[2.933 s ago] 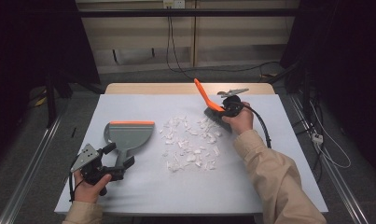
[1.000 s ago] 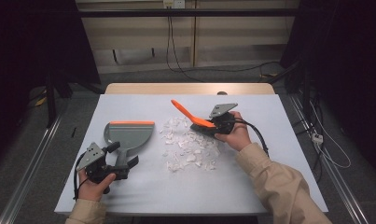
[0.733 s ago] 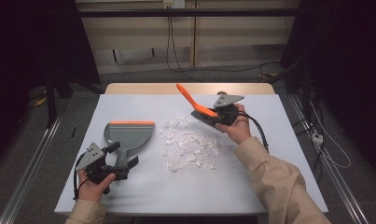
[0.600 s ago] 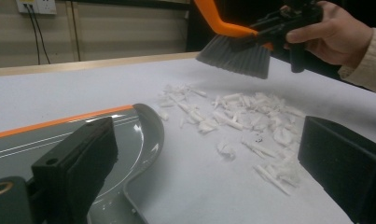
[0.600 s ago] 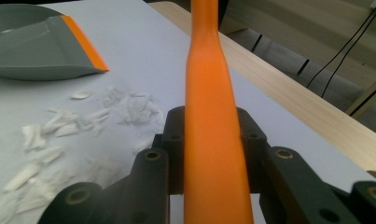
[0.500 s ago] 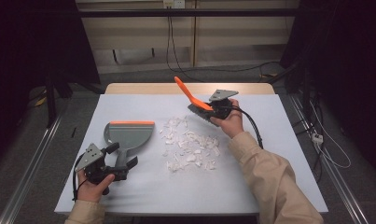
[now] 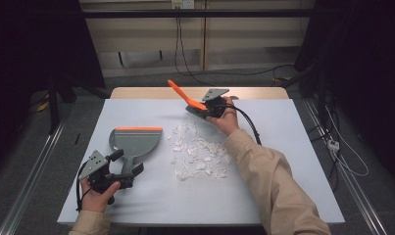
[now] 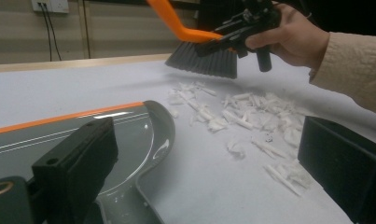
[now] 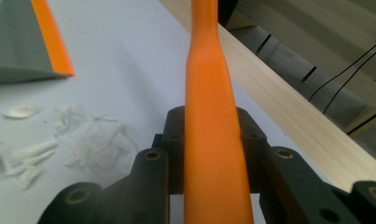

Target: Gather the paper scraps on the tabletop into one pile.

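A small brush with an orange handle and dark bristles hangs over the far edge of a pile of white paper scraps. My right gripper is shut on that handle, which runs up between its jaws. A grey dustpan with an orange lip lies flat to the left of the scraps, its mouth facing away from me. My left gripper sits at the dustpan's handle end, jaws wide apart. The pan lies by the left jaw, and the right jaw stands clear of it.
The white tabletop has bare room on its right and near sides. A wooden strip runs along the far edge. The right gripper's black cable trails over the table beside the sleeve. Dark floor surrounds the table.
My right hand has carried the brush from the pile's right side back and leftward to its far edge. The left gripper and the dustpan have stayed put.
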`<state>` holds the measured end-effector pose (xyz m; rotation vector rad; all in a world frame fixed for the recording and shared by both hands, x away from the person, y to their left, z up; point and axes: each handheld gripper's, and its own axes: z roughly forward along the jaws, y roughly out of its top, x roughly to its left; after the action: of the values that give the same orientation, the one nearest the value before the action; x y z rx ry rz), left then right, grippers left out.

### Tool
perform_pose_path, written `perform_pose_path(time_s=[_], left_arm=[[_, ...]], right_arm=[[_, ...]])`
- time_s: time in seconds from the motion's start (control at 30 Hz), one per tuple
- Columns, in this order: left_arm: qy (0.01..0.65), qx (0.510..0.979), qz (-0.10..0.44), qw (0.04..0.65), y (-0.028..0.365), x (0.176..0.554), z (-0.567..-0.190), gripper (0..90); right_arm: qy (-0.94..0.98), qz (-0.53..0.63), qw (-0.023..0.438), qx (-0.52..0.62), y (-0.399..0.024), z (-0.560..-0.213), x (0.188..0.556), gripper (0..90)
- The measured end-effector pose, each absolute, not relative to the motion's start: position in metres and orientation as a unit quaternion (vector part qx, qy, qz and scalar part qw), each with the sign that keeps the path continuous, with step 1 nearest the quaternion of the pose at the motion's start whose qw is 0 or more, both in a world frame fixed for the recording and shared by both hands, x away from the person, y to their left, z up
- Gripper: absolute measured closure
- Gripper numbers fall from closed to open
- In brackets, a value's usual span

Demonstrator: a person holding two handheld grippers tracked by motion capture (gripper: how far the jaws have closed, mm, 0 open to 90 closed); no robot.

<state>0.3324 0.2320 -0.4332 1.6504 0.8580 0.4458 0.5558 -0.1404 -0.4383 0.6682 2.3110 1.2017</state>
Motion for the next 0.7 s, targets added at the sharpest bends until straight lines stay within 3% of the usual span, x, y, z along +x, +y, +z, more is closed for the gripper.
perform_pose_path(time_s=[0.33,0.7], left_arm=[[0.367,0.707,0.192,0.573,0.235,0.330,-0.434,4.4],[0.361,0.712,0.187,0.573,0.232,0.331,-0.435,4.4]], right_arm=[[0.864,0.428,0.196,0.181,-0.107,-0.448,0.553,70.9],[0.883,0.436,0.138,0.102,-0.112,-0.442,0.506,71.0]])
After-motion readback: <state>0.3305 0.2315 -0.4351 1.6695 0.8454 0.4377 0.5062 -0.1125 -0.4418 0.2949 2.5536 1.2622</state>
